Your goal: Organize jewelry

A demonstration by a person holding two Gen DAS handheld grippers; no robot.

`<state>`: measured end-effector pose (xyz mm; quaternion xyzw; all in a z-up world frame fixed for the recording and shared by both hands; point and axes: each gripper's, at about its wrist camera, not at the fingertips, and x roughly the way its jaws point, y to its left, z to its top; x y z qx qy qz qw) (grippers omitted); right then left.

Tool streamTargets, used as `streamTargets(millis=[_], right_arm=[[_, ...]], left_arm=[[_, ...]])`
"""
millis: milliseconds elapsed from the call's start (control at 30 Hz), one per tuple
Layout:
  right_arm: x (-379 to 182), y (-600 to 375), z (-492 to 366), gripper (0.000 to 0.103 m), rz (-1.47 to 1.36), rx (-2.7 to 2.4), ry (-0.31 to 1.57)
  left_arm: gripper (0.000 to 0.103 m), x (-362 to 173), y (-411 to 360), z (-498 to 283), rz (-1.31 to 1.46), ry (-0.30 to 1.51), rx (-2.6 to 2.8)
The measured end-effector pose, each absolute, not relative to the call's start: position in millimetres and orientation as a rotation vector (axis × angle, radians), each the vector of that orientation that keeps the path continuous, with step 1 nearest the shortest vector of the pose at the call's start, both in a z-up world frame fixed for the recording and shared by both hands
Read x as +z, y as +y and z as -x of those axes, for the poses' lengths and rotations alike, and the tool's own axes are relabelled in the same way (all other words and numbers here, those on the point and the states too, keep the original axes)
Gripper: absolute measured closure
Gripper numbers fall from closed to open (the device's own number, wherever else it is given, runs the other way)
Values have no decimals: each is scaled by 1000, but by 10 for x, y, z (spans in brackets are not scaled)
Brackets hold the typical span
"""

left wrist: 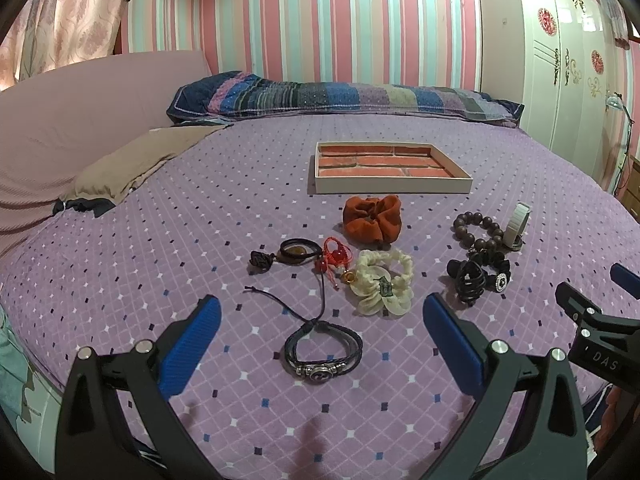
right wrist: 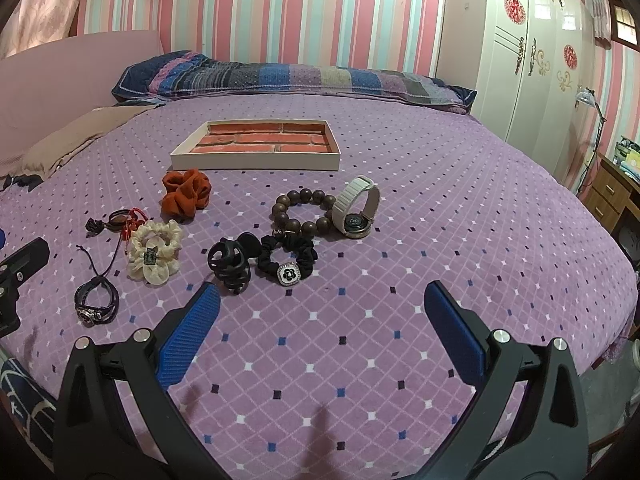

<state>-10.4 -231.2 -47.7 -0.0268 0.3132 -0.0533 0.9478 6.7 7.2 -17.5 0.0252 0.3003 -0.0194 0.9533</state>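
Jewelry lies spread on a purple bedspread (left wrist: 200, 216) in front of a shallow white tray (left wrist: 390, 185) with a brick-pattern floor. My left gripper (left wrist: 320, 312) is open, with a black leather bracelet (left wrist: 323, 350) on the cover between its blue fingers. Beyond it lie a cream scrunchie (left wrist: 382, 280), a red cord charm (left wrist: 334, 254), a black cord pendant (left wrist: 296, 251) and an orange scrunchie (left wrist: 372, 220). My right gripper (right wrist: 322, 300) is open over bare cover. Just beyond it lie a black claw clip (right wrist: 231, 265), a black flower scrunchie (right wrist: 289, 261), a wooden bead bracelet (right wrist: 304, 210) and a white watch (right wrist: 356, 210).
A striped pillow (left wrist: 344, 96) lies along the far edge below the striped wall. A brown cloth (left wrist: 136, 164) sits at the back left beside a pink headboard (left wrist: 80, 96). A white wardrobe (right wrist: 532, 60) and a wooden dresser (right wrist: 608, 196) stand to the right of the bed.
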Motion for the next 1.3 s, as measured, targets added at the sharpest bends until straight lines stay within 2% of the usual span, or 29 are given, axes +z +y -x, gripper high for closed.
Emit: streamTargets(millis=[667,1300], right_arm=[[-515,-2292,57,4,58,-114,631],[-783,-2026,-267,4,39,-112,680]], left_arm=[[4,-201,75,-75,-54,616,-39],[4,-525,371,-341,-86,666,-68]])
